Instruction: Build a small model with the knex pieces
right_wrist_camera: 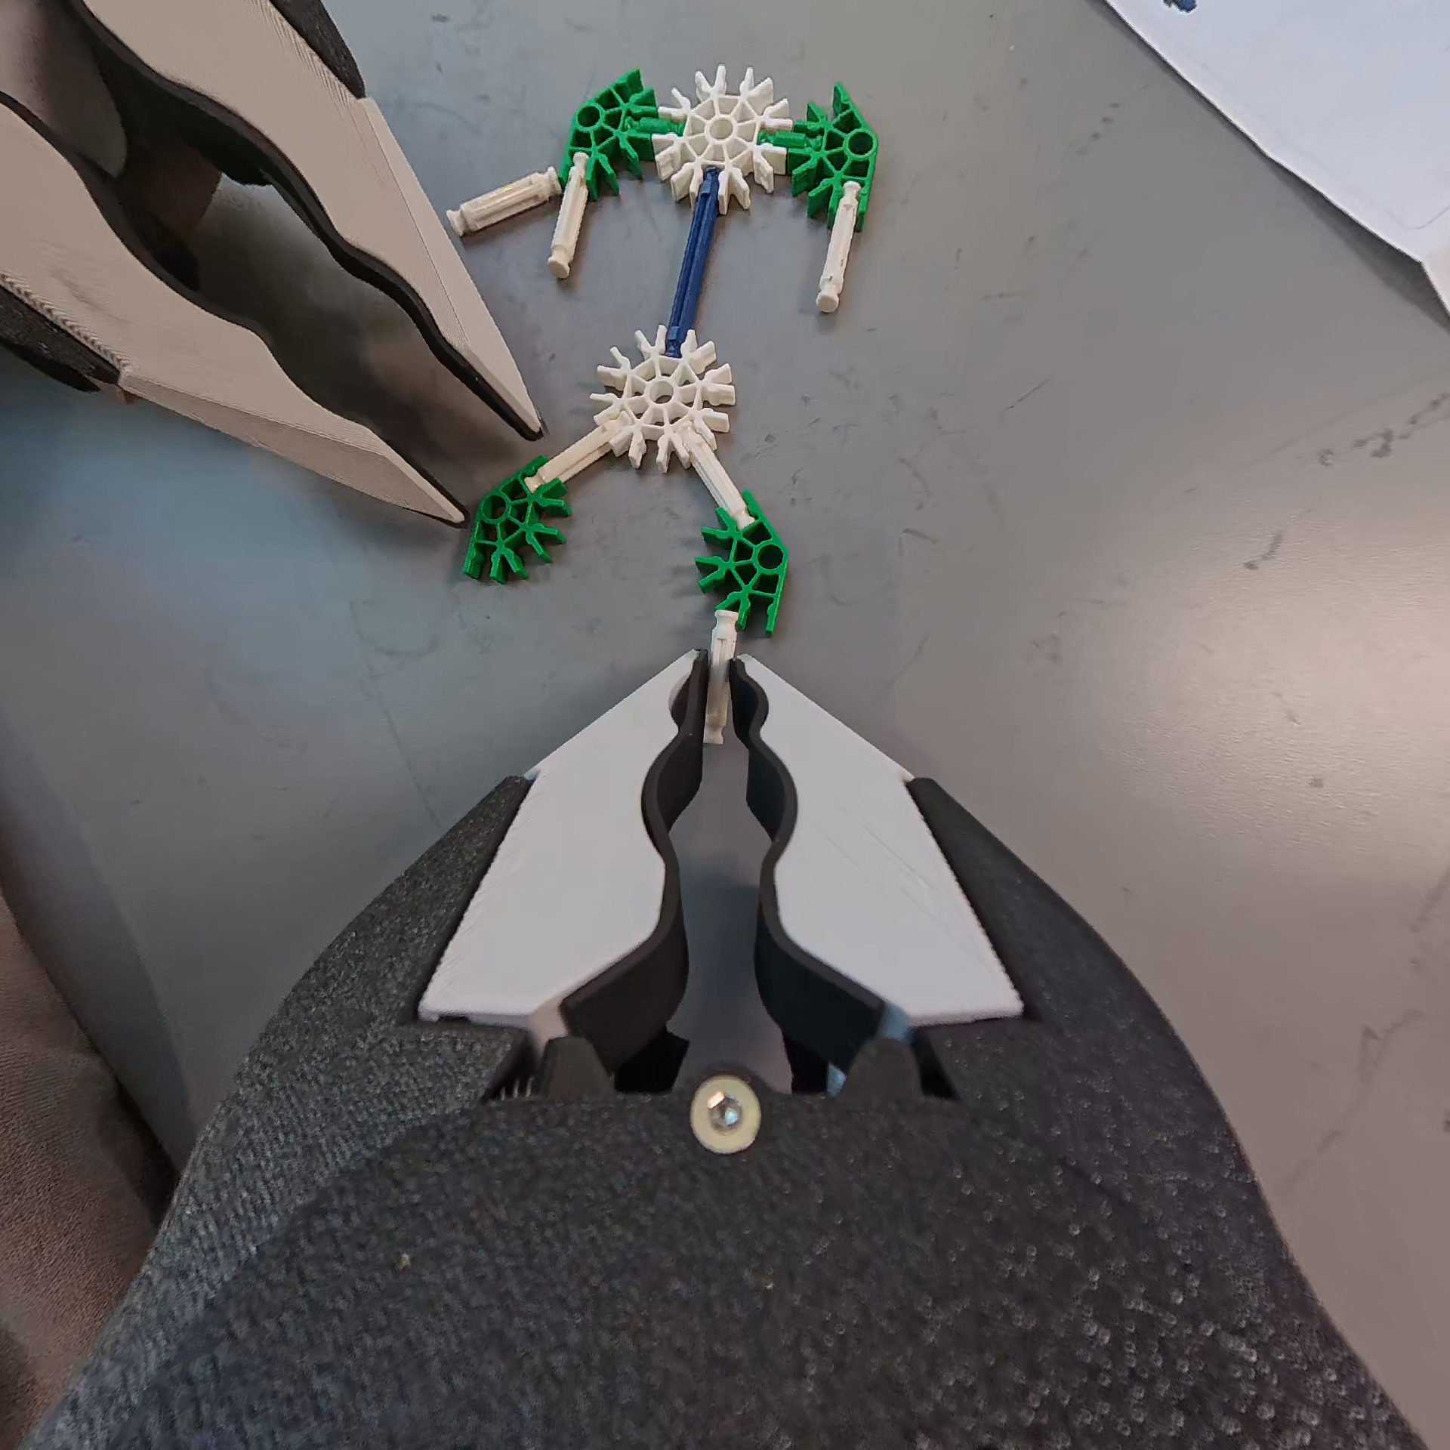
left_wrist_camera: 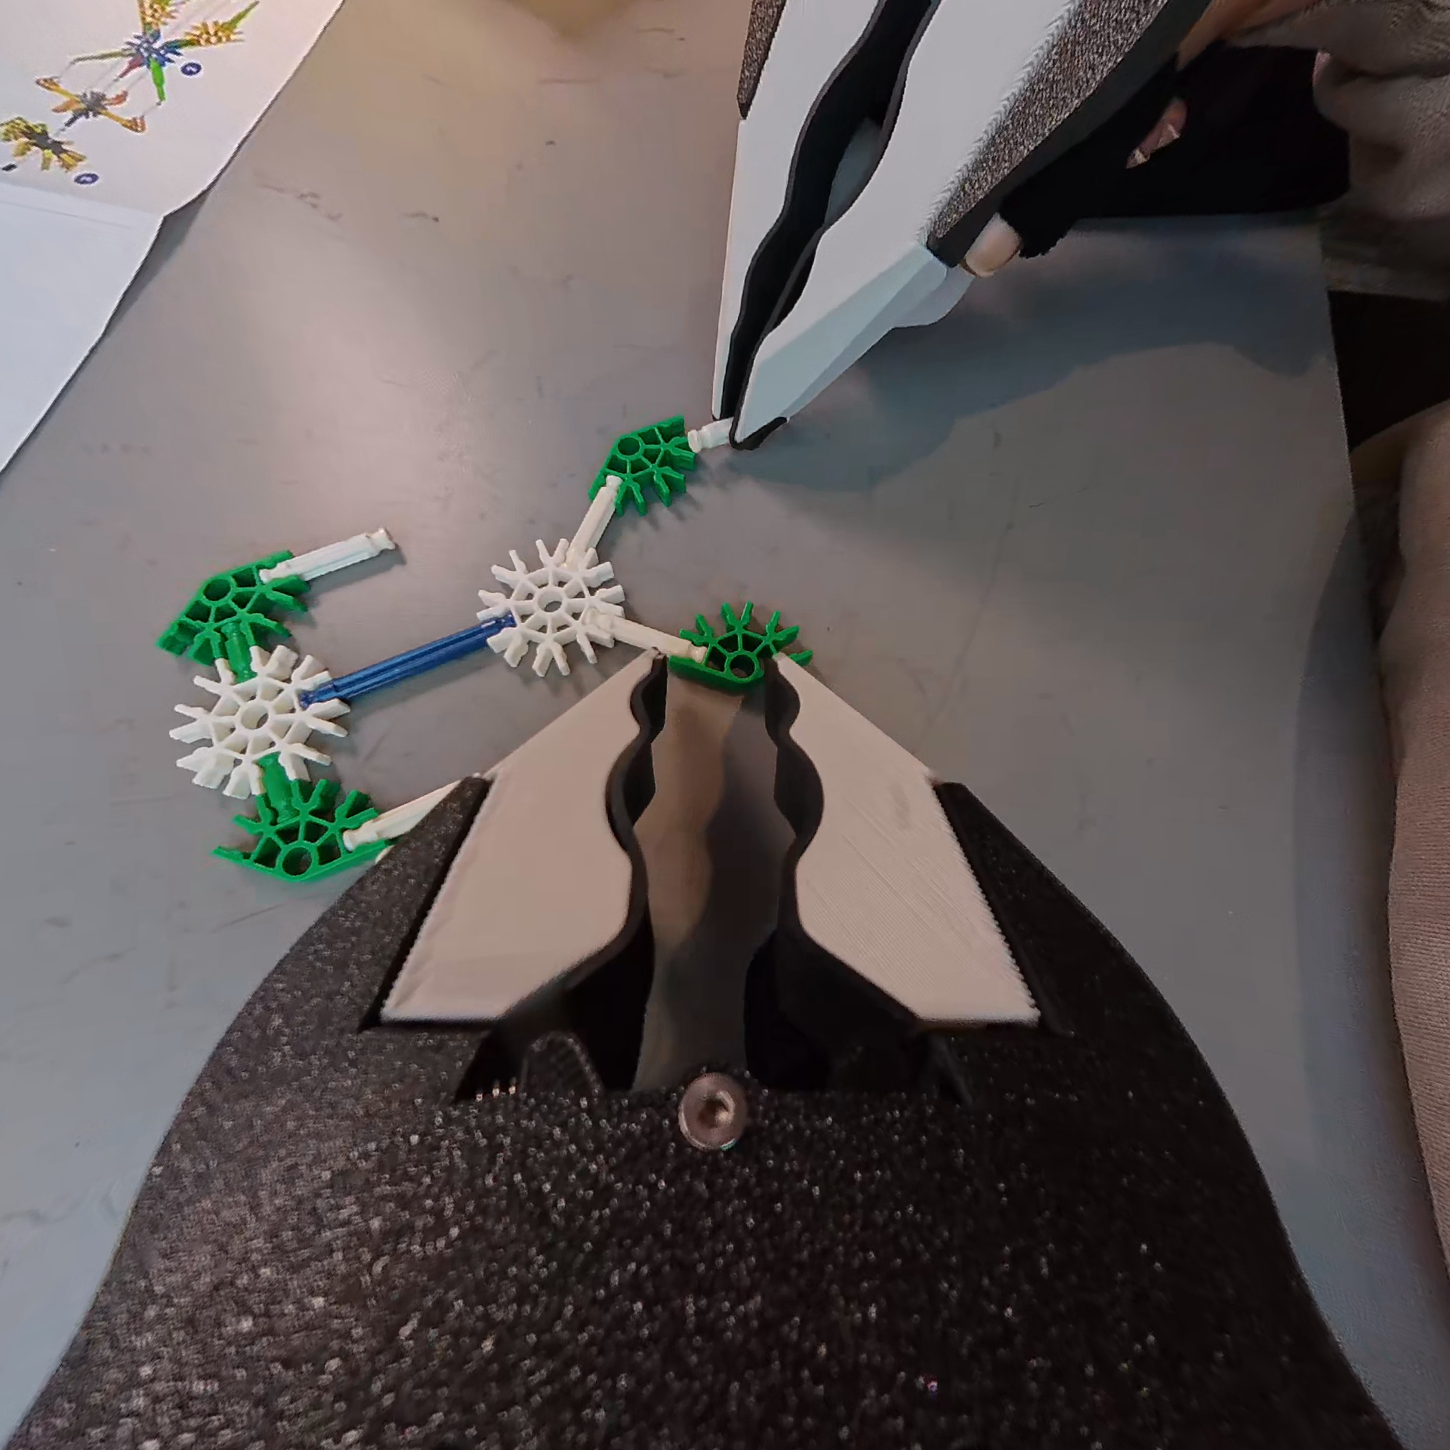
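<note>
A flat toy assembly lies on the grey table [left_wrist_camera: 1020,628]: two white snowflake connectors [left_wrist_camera: 551,606] [right_wrist_camera: 664,398] joined by a blue rod [left_wrist_camera: 408,663] [right_wrist_camera: 692,259], with green fan connectors and white rods on their arms. My right gripper [right_wrist_camera: 718,661] is shut on a short white rod [right_wrist_camera: 719,683] whose far end meets a green connector [right_wrist_camera: 745,561]. It also shows in the left wrist view [left_wrist_camera: 736,435]. My left gripper [left_wrist_camera: 715,665] is open, its tips on either side of another green connector [left_wrist_camera: 737,647] [right_wrist_camera: 514,530]. It holds nothing.
Printed instruction sheets lie at the table's far side [left_wrist_camera: 78,118] [right_wrist_camera: 1334,94]. A loose white rod [right_wrist_camera: 506,202] lies by the far green connector. A gloved hand [left_wrist_camera: 1177,157] holds the right gripper. Cloth [left_wrist_camera: 1412,628] borders the table edge. The gap from one gripper's tips to the other's is roughly 8 cm.
</note>
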{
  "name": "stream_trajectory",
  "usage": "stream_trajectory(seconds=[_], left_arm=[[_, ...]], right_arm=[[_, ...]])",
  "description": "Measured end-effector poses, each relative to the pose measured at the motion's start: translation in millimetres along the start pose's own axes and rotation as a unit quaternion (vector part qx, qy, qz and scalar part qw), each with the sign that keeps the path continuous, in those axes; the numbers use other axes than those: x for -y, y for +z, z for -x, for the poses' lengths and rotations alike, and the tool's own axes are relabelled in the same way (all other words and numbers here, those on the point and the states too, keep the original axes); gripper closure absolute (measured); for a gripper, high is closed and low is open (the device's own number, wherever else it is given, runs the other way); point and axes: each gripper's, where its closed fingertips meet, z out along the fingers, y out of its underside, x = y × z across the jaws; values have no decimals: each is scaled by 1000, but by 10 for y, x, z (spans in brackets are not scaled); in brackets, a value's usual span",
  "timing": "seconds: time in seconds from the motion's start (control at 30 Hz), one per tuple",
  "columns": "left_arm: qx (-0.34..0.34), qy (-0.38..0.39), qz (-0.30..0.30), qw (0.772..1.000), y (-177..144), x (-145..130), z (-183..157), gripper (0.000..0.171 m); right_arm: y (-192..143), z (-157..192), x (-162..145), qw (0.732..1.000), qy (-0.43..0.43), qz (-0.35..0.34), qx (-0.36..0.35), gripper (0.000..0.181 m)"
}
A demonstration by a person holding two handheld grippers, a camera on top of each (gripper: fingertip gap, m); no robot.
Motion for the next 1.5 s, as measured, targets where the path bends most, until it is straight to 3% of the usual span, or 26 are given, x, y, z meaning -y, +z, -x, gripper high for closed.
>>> stream_trajectory(seconds=[0.9, 1.13, 1.5], left_arm=[[8, 1, 1, 1000, -28, -17, 56, 149], [15, 8, -9, 1000, -30, 17, 64, 149], [24, 15, -32, 999, 19, 104, 41, 150]], right_arm=[[60, -124, 53, 999, -19, 13, -33, 172], [-22, -128, 213, 999, -34, -10, -30, 177], [55, -119, 170, 998, -54, 36, -19, 181]])
